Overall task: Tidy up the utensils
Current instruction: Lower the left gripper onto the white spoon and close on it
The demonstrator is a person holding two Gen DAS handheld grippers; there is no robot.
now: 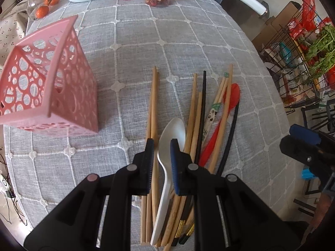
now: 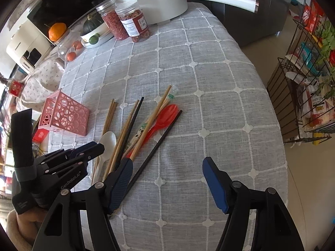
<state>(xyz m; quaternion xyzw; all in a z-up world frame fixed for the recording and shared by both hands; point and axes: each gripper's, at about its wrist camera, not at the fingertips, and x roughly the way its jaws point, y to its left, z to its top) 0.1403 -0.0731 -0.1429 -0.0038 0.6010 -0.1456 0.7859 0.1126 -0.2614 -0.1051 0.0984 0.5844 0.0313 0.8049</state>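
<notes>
Grey checked cloth (image 1: 136, 41) covered your table, with the pink holder (image 1: 48, 87) at ten o'clock. Your left gripper (image 1: 162, 146) had pinched the white spoon (image 1: 167, 156) at its neck; lifting straight up would have spared the chopsticks (image 1: 153, 104) alongside. Your right gripper (image 2: 167, 167) hung empty, half-spread, its left finger touching the black chopstick (image 2: 155, 144).

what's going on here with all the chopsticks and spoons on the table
A person is sorting loose utensils on a grey checked tablecloth with a handheld gripper in each hand. The left gripper is closed on the neck of a white spoon lying among wooden chopsticks. The right gripper is open, with a black chopstick lying between its fingers and a red spoon just beyond. The pink holder stands empty to the left.
</notes>
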